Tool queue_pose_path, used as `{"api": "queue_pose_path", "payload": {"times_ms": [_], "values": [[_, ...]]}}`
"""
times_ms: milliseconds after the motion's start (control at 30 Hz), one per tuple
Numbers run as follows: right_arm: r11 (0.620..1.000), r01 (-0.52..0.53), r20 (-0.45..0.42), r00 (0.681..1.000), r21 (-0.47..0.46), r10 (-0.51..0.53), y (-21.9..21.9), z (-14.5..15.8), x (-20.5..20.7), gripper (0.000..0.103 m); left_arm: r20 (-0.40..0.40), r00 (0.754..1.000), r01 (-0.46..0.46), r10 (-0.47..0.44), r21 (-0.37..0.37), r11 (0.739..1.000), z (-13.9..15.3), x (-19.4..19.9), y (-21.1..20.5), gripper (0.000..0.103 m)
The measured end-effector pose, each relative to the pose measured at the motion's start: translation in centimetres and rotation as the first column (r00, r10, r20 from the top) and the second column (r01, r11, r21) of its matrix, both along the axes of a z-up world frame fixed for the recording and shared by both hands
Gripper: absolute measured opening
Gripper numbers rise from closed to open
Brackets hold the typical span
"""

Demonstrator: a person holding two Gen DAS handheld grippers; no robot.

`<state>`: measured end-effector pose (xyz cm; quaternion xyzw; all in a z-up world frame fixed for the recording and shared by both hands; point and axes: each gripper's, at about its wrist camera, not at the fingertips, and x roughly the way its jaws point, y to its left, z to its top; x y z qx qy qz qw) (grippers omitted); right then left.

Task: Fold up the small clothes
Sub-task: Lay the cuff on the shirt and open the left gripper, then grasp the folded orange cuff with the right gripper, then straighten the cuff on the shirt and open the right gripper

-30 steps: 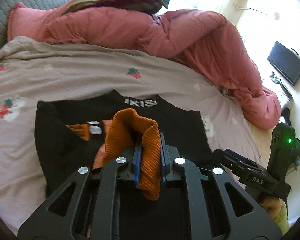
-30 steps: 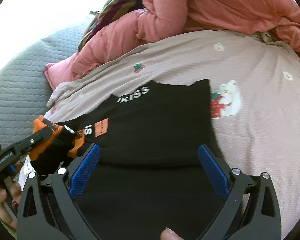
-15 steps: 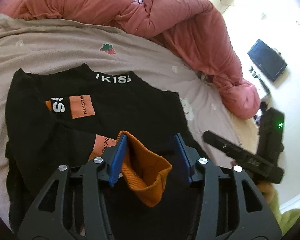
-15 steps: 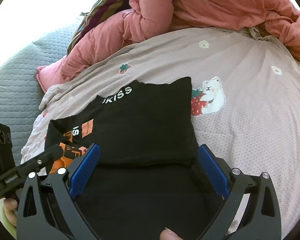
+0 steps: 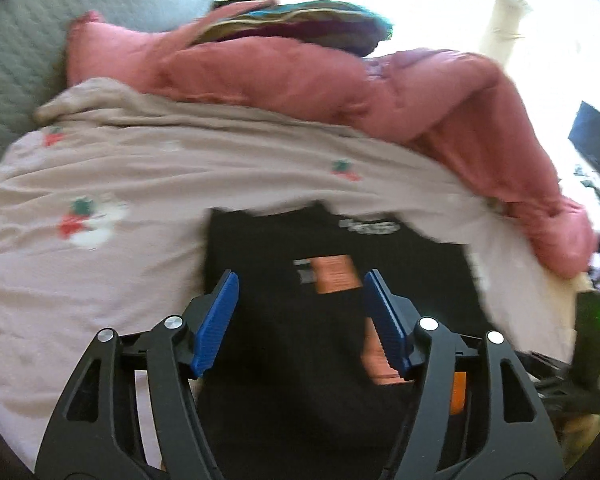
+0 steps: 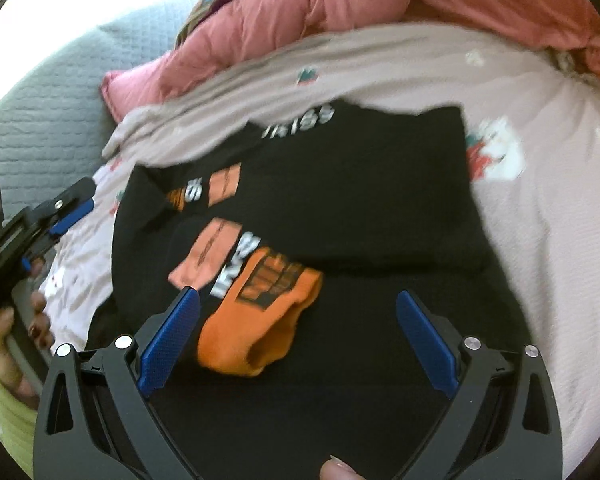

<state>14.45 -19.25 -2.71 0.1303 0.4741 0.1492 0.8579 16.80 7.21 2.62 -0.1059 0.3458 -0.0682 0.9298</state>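
Note:
A small black sweater (image 6: 364, 208) with orange patches and white lettering lies partly folded on the bed; it also shows in the left wrist view (image 5: 300, 360). Its sleeve with an orange ribbed cuff (image 6: 256, 320) lies folded across the body. My left gripper (image 5: 302, 320) is open and empty, above the sweater's left part; it also appears in the right wrist view (image 6: 66, 208) beside the sweater's left edge. My right gripper (image 6: 298, 340) is open and empty over the sweater's lower part, close to the orange cuff.
The bed has a pale pinkish sheet (image 5: 100, 200) with strawberry and bear prints. A bunched pink duvet (image 5: 340, 76) and a striped pillow (image 5: 292, 20) lie at the back. A grey quilted headboard (image 6: 40, 120) stands to the left. A dark screen (image 5: 596, 140) sits at right.
My left gripper has opened fully, let go of the orange cuff and drawn off to the left. The cuff now lies on the sweater. The right gripper has stayed open.

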Motion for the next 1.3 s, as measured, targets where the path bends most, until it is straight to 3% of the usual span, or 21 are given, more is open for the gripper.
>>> {"api": "queue_pose_path", "payload": {"times_ms": [133, 167, 233, 267, 300, 400, 600, 833, 1133, 1300], "values": [[0.999, -0.003, -0.049, 0.999, 0.032, 0.005, 1.3, -1.3, 0.2, 0.094, -0.01, 0.998, -0.068, 0.068, 0.01, 0.998, -1.3, -0.1, 2.4, 0.057], [0.999, 0.001, -0.051, 0.999, 0.035, 0.001, 1.6, -1.5, 0.3, 0.084, -0.011, 0.996, -0.086, 0.086, 0.016, 0.996, -1.5, -0.2, 3.2, 0.057], [1.0, 0.007, -0.047, 0.999, 0.03, -0.006, 1.9, -1.6, 0.6, 0.077, -0.007, 0.995, -0.103, 0.104, 0.021, 0.994, -1.9, -0.4, 4.0, 0.057], [1.0, 0.007, -0.04, 0.999, 0.031, -0.006, 2.1, -1.6, 0.7, 0.065, -0.005, 0.993, -0.117, 0.117, 0.024, 0.993, -2.0, -0.6, 4.8, 0.057], [1.0, 0.0, -0.035, 0.999, 0.031, 0.001, 2.2, -1.5, 0.8, 0.045, -0.003, 0.992, -0.126, 0.126, 0.019, 0.992, -2.1, -0.7, 5.3, 0.057], [0.999, -0.036, 0.014, 0.999, 0.001, 0.036, 2.9, -0.8, 0.9, 0.01, -0.005, 0.988, -0.152, 0.152, -0.032, 0.988, -2.3, -0.8, 6.9, 0.057], [0.995, -0.058, 0.156, 0.985, -0.081, 0.07, 3.3, 2.9, 1.0, 0.008, 0.006, 0.987, -0.162, 0.163, -0.046, 0.986, -2.1, -1.0, 7.7, 0.057], [0.987, 0.037, 0.32, 0.947, -0.157, 0.016, 0.4, 7.9, 2.7, 0.008, 0.004, 0.988, -0.155, 0.155, -0.036, 0.987, -2.3, -1.0, 7.3, 0.057], [0.969, 0.096, 0.292, 0.956, -0.228, -0.026, -2.6, 5.6, 5.4, 0.008, -0.017, 0.993, -0.118, 0.118, 0.004, 0.993, -2.9, -0.8, 5.9, 0.057], [0.961, 0.109, 0.294, 0.955, -0.255, -0.03, -2.7, 4.8, 5.1, 0.008, -0.048, 0.997, -0.052, 0.053, 0.027, 0.998, -2.4, 0.6, 3.3, 0.05]]}}
